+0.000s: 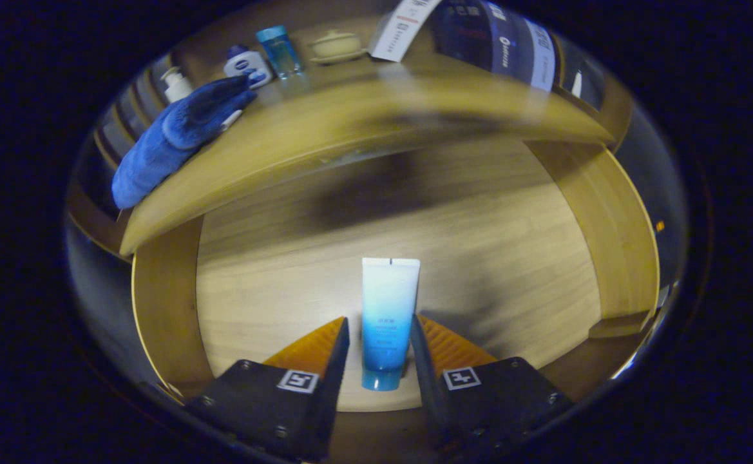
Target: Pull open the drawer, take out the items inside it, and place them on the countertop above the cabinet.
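The wooden drawer stands pulled open below me, and I look down onto its floor. A white-to-blue tube lies flat on that floor, with its blue cap end nearest me. My gripper is open and straddles the tube's lower half. A narrow gap shows beside the left finger, while the right finger sits close against the tube. Beyond the drawer runs the wooden countertop. A folded blue towel rests on its left part.
At the back of the countertop stand a white pump bottle, a white bottle with a blue cap, a clear blue bottle, a lidded cream bowl and a white box. Drawer side walls rise on both sides.
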Tool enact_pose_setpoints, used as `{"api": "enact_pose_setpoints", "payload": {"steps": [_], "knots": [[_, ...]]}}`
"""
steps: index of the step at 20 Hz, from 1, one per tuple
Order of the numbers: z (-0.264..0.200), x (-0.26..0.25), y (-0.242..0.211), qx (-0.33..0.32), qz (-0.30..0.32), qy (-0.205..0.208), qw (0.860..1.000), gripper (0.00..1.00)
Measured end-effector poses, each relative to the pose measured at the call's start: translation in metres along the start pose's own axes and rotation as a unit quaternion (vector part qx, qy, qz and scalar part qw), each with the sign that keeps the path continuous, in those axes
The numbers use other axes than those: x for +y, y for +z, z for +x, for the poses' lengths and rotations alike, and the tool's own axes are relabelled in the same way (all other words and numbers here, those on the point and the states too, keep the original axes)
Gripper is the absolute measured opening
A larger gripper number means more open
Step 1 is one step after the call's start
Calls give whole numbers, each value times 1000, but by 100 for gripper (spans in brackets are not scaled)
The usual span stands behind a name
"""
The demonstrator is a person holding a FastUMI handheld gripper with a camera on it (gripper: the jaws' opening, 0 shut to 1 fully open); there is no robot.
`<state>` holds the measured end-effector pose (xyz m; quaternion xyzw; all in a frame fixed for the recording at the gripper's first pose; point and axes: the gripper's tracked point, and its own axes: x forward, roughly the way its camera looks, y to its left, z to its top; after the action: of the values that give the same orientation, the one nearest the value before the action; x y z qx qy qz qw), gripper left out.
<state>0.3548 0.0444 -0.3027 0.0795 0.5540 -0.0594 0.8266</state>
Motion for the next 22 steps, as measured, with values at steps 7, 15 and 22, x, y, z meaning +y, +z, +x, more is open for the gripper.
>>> {"api": "enact_pose_setpoints", "payload": {"steps": [7,15,22], "knots": [[-13,8,-5,-15,-1,23,1000,37],[-20,26,-11,-20,-33,60,997,39],[-8,8,-17,20,-119,-21,992,61]]}}
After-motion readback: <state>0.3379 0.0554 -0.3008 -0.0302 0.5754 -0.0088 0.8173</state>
